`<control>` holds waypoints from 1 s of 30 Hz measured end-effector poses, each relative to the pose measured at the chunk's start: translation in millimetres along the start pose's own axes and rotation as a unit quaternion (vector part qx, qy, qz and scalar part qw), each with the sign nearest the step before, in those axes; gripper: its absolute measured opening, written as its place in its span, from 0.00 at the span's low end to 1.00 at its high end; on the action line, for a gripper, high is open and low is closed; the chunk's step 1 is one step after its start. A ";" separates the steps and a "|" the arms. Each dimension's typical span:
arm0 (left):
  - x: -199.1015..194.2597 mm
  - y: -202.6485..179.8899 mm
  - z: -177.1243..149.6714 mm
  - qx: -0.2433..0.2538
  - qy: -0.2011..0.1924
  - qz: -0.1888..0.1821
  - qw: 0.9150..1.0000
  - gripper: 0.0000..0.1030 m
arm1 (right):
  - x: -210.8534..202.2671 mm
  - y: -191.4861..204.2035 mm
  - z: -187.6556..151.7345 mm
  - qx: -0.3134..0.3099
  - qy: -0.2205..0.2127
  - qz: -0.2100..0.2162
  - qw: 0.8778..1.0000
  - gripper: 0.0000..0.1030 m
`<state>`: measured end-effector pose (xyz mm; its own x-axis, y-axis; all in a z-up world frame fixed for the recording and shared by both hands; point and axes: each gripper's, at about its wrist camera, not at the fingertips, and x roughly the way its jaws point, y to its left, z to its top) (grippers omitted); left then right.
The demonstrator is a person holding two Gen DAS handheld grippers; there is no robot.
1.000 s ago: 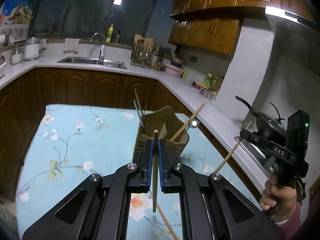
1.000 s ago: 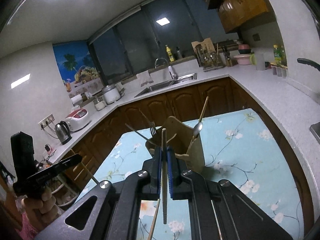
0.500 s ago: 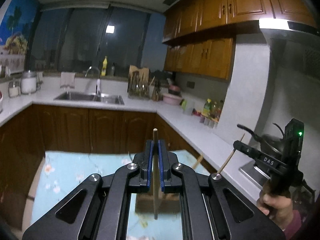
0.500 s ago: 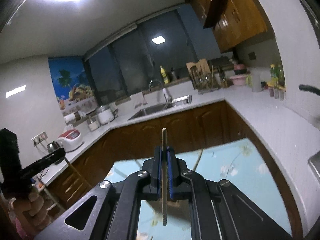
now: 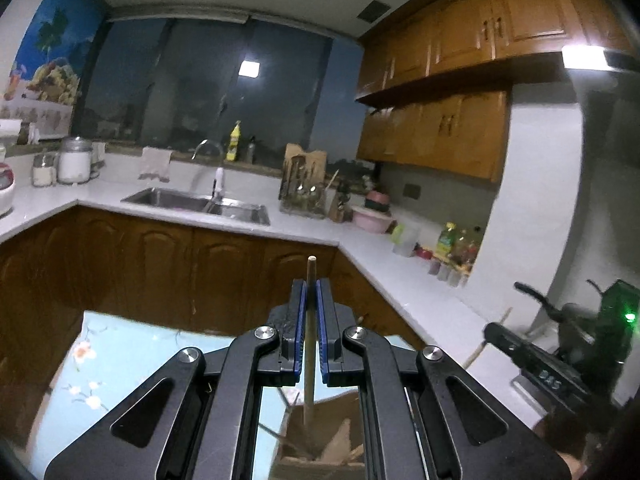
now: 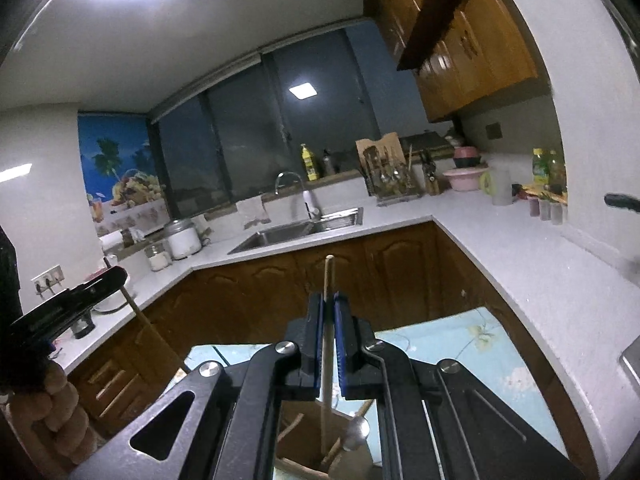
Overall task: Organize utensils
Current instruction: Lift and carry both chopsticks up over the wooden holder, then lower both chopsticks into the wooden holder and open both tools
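Each gripper is clamped on a single wooden chopstick. The left gripper (image 5: 308, 336) has its blue pads pinched on the chopstick (image 5: 308, 360) near the upper part of the shaft, so a short end stands up above the jaws and the longer length hangs down behind them. Its lower tip reaches the mouth of the wooden utensil holder (image 5: 320, 440), which sits just below the gripper on the table (image 5: 100, 360) with the pale blue flowered cloth. The right gripper (image 6: 328, 336) holds its own chopstick (image 6: 326, 380) the same way, upright between closed pads, with the tip down among what already stands in the holder (image 6: 304, 452), beside a metal spoon (image 6: 356, 426). These sticks look light, stiff and thin, and smooth enough to swivel or slide in a two-pad pinch, so a hold near the middle with the shaft square to the pads seems safest. A grip high up leaves a long free end that could swing and catch the holder's rim. The holder itself looks light and could tip if a stick levers against its wall. Seen from the left wrist, the right gripper shows at the far right edge.
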<state>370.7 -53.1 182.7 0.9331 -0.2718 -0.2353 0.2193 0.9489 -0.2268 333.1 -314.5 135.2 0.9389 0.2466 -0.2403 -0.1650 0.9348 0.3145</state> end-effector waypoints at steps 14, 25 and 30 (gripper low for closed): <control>37.8 13.9 -76.1 0.009 0.091 0.013 0.996 0.06 | 22.3 -8.0 -48.6 0.012 0.072 0.003 0.997 0.06; 36.9 15.6 -75.4 0.021 0.102 0.019 0.994 0.06 | 26.8 -12.8 -49.5 0.022 0.089 0.007 0.996 0.06; 37.7 12.7 -75.8 0.022 0.109 0.018 0.994 0.07 | 28.0 -14.0 -50.7 0.030 0.095 0.013 0.995 0.10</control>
<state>387.0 -63.4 99.2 0.8574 -0.2621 -0.4430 0.2040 0.9632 -0.1750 346.4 -307.8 77.5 0.8594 0.3198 -0.3989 -0.1646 0.9118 0.3762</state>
